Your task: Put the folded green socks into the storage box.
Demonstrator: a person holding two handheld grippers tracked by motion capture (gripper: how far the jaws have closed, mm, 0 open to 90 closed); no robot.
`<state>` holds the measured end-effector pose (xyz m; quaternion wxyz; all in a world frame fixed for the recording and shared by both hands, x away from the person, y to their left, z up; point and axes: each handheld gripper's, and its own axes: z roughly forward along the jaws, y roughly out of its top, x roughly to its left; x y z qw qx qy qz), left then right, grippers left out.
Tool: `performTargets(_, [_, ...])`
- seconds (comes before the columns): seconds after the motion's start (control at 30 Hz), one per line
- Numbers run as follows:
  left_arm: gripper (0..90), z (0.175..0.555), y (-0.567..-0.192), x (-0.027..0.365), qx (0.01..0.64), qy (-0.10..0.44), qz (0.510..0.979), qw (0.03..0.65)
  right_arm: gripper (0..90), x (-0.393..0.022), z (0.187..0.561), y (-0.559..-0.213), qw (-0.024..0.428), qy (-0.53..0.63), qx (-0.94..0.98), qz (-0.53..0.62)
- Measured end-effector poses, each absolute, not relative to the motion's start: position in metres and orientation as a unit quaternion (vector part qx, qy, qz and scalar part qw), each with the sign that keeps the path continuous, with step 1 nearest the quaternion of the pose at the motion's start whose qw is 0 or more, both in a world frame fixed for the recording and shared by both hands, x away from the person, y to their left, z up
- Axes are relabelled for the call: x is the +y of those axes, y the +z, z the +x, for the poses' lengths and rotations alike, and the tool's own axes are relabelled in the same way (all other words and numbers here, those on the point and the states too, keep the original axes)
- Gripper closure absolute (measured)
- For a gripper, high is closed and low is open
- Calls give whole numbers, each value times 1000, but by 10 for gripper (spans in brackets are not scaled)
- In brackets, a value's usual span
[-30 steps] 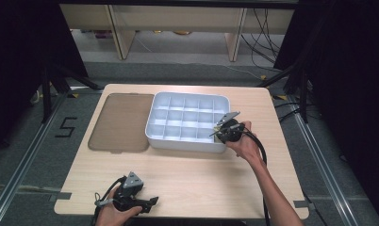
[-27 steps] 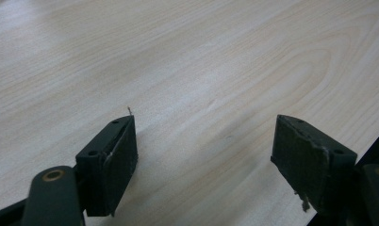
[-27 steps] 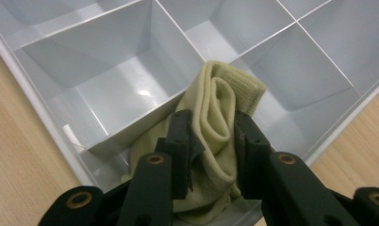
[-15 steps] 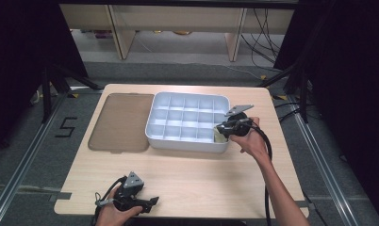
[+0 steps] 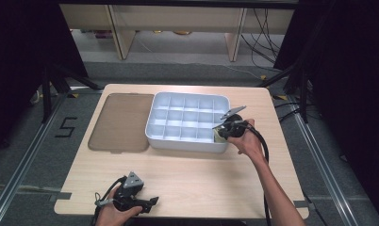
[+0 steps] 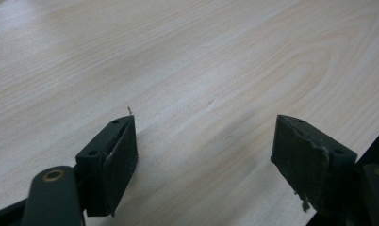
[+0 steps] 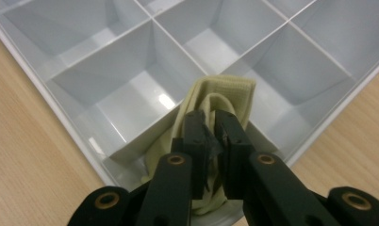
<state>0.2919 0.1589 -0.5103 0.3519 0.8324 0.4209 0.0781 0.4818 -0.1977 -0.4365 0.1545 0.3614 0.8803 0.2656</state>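
1. Against the picture of one second ago, the right gripper [image 5: 221, 128] has shifted slightly along the near right corner of the white compartment tray [image 5: 187, 141]; its jaws have just been closing, and a pale yellow cloth [image 7: 211, 101] now sits between them; the left gripper [image 5: 147, 202] lies where it lay then, at the near left of the table [image 5: 201, 179]; the tray and the brown lid [image 5: 118, 122] are unmoved.

2. In the right gripper view the jaws are clenched on a bunched fold of the cloth; the pads press it from both sides with only a narrow seam between them; the cloth rises above the jaw tips as a folded band and hangs below them toward the tray's near wall; it drapes over a divider at the tray's corner compartment; whether its lower end touches the compartment floor cannot be told.

3. In the left gripper view the jaws stand wide and released; bare wood lies between them; nothing is held.

4. Edges and room: the tray's near right corner lies just beside the right gripper; its outer wall and the dividers close in on the cloth on all sides; the other compartments in view are vacant; open tabletop runs between the tray's near wall and the table's near edge; the brown lid lies flat, just left of the tray; the left gripper rests close to the table's near edge.
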Motion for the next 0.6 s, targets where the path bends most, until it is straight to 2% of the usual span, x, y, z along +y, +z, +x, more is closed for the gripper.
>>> performTargets(0.6, [226,292,-510,160,414,84,835,353,845,-184,497,-451,129,180,904,365])
